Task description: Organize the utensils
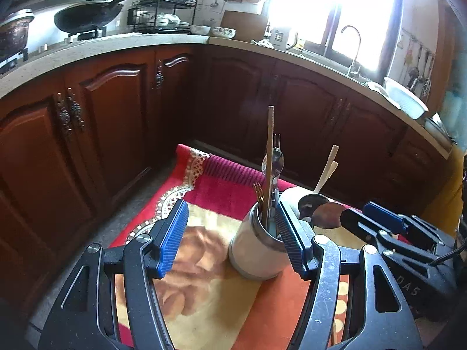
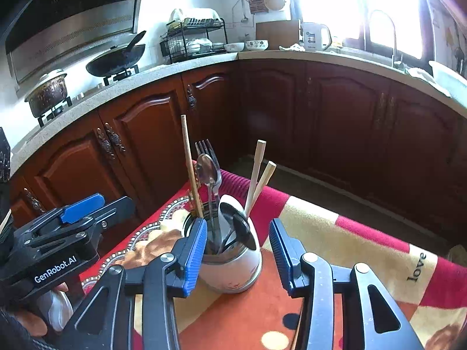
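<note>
A white utensil holder [image 1: 254, 250] [image 2: 236, 265] stands on a table under a red, orange and cream blanket [image 1: 210, 297] [image 2: 335, 233]. In it are a tall wooden chopstick [image 1: 270, 157] [image 2: 189, 163], a metal spoon [image 2: 207, 169] and fork [image 2: 204, 147], two pale chopsticks [image 1: 328, 172] [image 2: 258, 175] and dark spoons [image 1: 324, 213] [image 2: 240, 224]. My left gripper [image 1: 230, 221] [image 2: 116, 201] is open wide just in front of the holder. The right gripper [image 2: 238, 233] [image 1: 354, 210] is open around the holder, its right pad clear of the wall.
Dark wooden cabinets [image 1: 116, 110] under a pale L-shaped counter [image 2: 204, 61] run beyond the table's far edge. On the counter are a wok [image 2: 116, 58], a pot [image 2: 48, 90], a dish rack [image 2: 195, 40], bowls and a sink tap [image 1: 351, 46]. A person's hand [image 2: 32, 320] holds the left gripper.
</note>
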`<state>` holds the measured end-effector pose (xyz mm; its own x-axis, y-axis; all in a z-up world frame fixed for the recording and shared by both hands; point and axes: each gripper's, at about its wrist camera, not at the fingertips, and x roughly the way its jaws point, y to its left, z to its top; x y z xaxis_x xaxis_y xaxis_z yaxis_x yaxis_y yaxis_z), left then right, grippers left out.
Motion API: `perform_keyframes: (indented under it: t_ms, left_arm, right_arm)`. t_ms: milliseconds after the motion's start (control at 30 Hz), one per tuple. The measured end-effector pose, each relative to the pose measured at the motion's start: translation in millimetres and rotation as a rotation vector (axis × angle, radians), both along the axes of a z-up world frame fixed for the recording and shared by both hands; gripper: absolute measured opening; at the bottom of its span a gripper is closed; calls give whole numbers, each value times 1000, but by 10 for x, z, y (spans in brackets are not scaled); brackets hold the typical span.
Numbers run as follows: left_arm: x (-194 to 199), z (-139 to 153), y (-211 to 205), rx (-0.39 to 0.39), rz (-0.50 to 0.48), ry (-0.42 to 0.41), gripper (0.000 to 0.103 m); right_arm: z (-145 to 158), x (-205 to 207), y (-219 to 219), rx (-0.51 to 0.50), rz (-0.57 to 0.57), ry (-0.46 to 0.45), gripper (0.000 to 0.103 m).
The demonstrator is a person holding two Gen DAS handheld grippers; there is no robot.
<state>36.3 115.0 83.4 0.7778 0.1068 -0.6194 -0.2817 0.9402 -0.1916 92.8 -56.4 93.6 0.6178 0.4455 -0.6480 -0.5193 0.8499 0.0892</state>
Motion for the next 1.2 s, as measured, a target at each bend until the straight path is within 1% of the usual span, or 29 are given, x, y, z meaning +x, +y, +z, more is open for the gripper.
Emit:
perform_keyframes:
  t_ms: [133,400,533,1200]
  left_arm:
    - [-73,79,-94,30,6,-8,62]
    - [-139,173,-190,34,13,-6,62]
    - [-162,192,-221,42,16,-2,62]
    - [-199,220,-301,53,18,15,62]
  right_arm:
    - [28,-53,-45,-2,-13,-11,43]
    - [124,-180,-151,-11,-37,-39,45]
    - [156,-217,-194,-7,-44,-45,50]
    - [157,-258,-235,-9,-43,-37,52]
